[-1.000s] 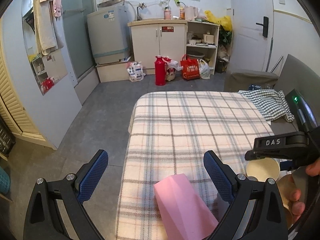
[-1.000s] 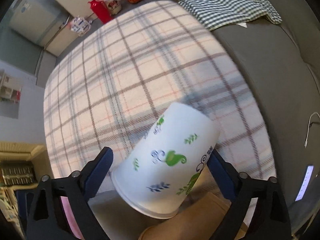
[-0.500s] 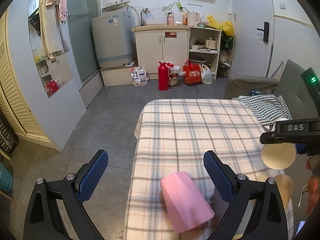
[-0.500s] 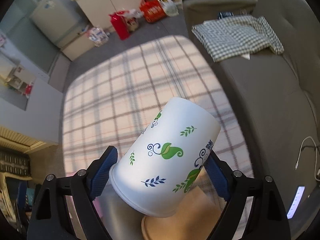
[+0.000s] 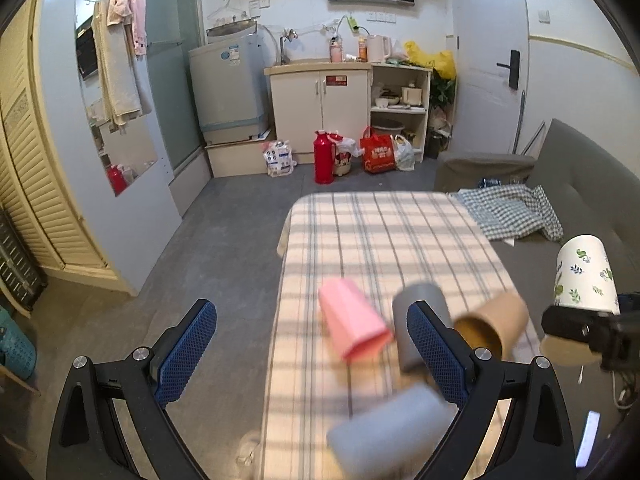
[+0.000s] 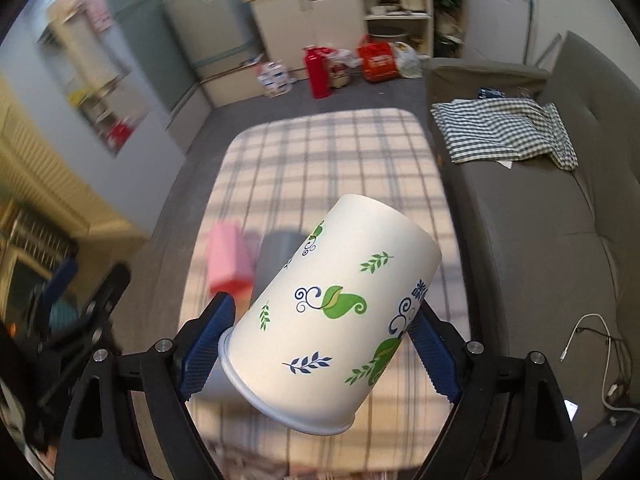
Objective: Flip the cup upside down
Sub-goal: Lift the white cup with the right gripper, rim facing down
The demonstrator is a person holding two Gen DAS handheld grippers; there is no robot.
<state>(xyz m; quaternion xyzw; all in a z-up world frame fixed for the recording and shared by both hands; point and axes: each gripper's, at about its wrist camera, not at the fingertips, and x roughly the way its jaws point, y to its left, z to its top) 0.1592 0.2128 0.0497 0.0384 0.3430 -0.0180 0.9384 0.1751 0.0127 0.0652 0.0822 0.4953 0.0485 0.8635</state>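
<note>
My right gripper (image 6: 320, 356) is shut on a white paper cup (image 6: 328, 320) with green and blue leaf prints. The cup is tilted, rim toward the camera and base away, held above the plaid table (image 6: 328, 148). In the left wrist view this cup (image 5: 584, 276) shows at the far right, base up, in the right gripper (image 5: 580, 328). My left gripper (image 5: 312, 352) is open and empty above the table's near end.
On the plaid table (image 5: 380, 232) several cups lie on their sides: pink (image 5: 354, 330), dark grey (image 5: 412, 320), brown (image 5: 490, 326), light grey-blue (image 5: 388, 428). A grey sofa (image 6: 540, 220) with a checked cloth (image 6: 504, 132) runs along the right.
Both grippers have risen and pulled back, so more of the room and more cups show. The right gripper keeps hold of the white cup, carried higher.
</note>
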